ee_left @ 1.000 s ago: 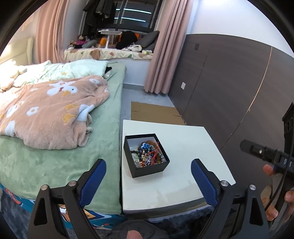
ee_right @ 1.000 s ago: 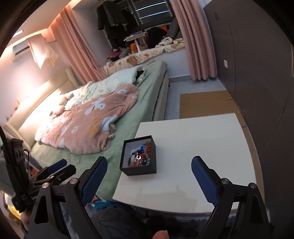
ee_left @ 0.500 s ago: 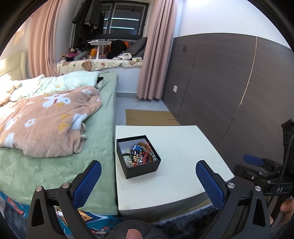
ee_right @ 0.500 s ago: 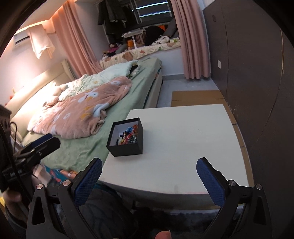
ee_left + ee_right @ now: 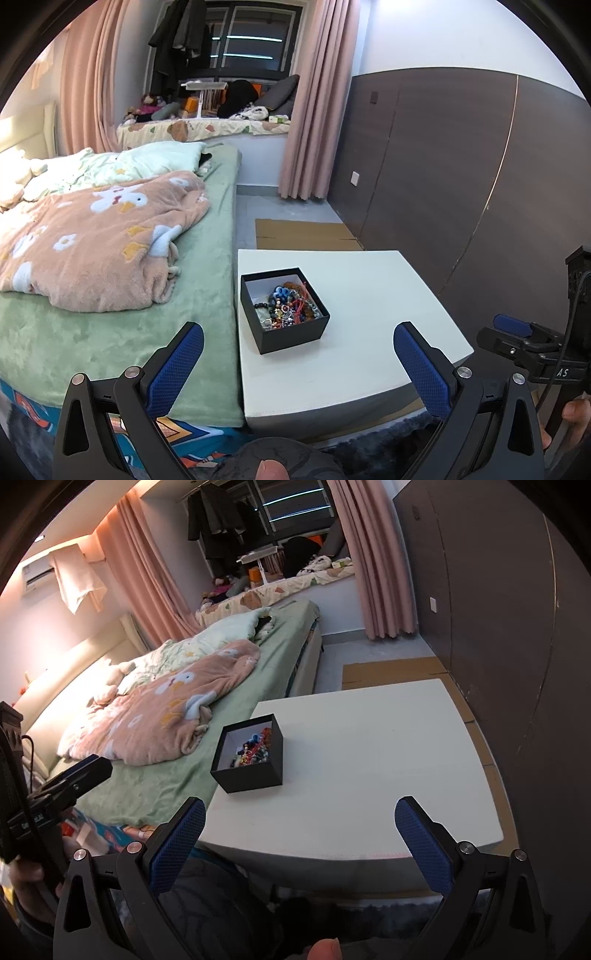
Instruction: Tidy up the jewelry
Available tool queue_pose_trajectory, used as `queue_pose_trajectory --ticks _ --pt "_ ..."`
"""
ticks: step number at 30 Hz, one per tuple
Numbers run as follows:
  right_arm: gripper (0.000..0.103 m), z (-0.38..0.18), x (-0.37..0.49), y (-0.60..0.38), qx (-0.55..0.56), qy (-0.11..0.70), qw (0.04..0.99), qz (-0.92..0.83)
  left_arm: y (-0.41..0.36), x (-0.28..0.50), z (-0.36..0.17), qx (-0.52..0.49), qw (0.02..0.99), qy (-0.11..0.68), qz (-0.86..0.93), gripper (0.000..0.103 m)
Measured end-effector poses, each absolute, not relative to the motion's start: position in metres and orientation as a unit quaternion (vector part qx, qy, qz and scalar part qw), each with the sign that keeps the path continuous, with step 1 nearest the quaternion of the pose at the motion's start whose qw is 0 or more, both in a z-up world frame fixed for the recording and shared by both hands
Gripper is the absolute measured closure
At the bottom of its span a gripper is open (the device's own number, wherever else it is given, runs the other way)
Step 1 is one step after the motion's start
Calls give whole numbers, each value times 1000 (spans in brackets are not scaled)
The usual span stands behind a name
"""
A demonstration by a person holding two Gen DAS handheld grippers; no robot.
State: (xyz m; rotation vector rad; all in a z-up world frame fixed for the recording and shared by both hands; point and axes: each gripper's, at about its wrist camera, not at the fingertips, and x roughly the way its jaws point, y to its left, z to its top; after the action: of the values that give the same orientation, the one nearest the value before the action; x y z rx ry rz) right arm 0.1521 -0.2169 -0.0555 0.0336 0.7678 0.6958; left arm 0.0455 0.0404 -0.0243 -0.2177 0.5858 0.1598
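Both views have pulled back and levelled since earlier; the square black cardboard box (image 5: 284, 309) is unmoved near the white table's (image 5: 373, 295) bed-side edge. Mixed bead jewelry (image 5: 286, 303) lies heaped inside, none on the tabletop: sorted-away or awaiting sorting. Left gripper (image 5: 295, 360) and right gripper (image 5: 300, 830) are both wide, empty.

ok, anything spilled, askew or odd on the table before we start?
Nothing spilled. The black box sits turned at an angle to the white table edges, near the bed side. The jewelry inside is one tangled heap. Both grippers, left and right, are open and clear of it.
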Motion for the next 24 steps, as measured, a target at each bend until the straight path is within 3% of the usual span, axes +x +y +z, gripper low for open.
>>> queue_pose_trajectory --ticks 24 --pt "0 -58 156 -222 18 372 872 318 41 39 -25 -95 950 286 79 1"
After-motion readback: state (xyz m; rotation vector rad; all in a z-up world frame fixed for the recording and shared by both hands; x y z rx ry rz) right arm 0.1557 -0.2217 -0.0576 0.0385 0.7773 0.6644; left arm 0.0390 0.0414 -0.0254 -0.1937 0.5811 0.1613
